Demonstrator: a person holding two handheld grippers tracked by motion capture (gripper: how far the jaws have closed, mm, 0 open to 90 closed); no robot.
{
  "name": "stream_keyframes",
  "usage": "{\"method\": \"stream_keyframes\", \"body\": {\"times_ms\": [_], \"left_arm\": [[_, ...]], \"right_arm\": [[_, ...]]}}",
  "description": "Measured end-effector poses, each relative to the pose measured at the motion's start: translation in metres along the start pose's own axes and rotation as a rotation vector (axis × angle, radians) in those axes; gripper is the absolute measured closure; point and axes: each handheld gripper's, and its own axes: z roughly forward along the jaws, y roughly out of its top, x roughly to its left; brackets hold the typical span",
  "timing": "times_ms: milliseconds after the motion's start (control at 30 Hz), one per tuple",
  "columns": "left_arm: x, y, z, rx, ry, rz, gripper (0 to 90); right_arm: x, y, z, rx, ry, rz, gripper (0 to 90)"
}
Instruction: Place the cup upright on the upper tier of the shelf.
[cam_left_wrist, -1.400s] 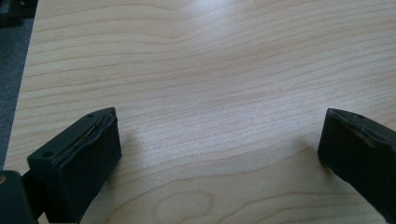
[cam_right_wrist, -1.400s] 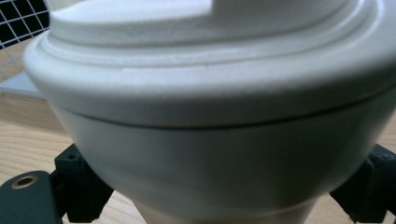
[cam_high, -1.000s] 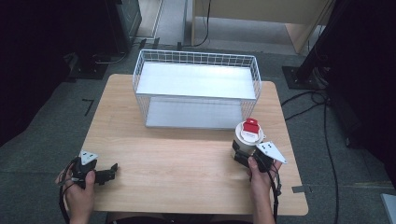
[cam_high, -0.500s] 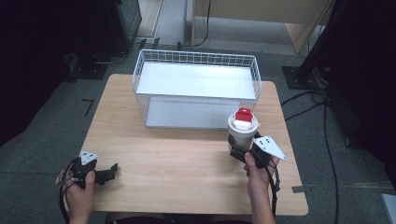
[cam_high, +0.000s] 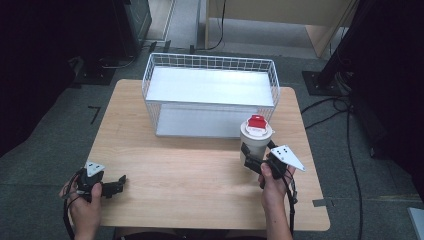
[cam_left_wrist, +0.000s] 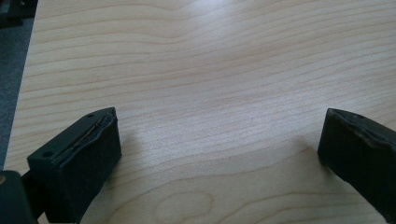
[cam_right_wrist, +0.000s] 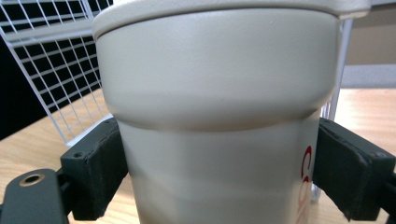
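A: Logging the right side. I am holding the right gripper (cam_high: 256, 161) on the cream cup (cam_high: 255, 141), and its fingers (cam_right_wrist: 95, 169) are pinching the cup's lower wall from both sides, under the wider upper band.

B: Where is the cup sitting?

A: It is standing upright toward the right of the table (cam_high: 175, 175), just in front of the near right corner of the white wire basket (cam_high: 210, 62). From the high view I cannot tell whether its base is touching the wood or hanging just above it. A red cap (cam_high: 257, 122) is sitting on top of its lid.

B: Anything on the wall?

A: In the right gripper view red lettering is showing at the right edge of the cup, too cut off to read. The basket's wire mesh is showing behind the cup on the left.

B: And your left side?

A: I am resting the left gripper (cam_high: 118, 183) at the near left of the table, well apart from the cup. Its fingers (cam_left_wrist: 84, 158) are spread wide, with bare wood grain between them and nothing held. The hand (cam_high: 85, 210) behind it is hanging at the table's near edge.
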Motion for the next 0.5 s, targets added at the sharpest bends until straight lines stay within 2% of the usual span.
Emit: {"method": "stream_keyframes", "body": {"times_ms": [267,500], "left_arm": [[0.0,0.0,0.0,0.0,0.0,0.0,0.0],[0.0,0.0,0.0,0.001,0.0,0.001,0.0]], "right_arm": [[0.004,0.017,-0.002,-0.032,0.017,-0.022,11.7],[0.014,0.045,0.004,-0.063,0.039,-0.052,11.8]]}}
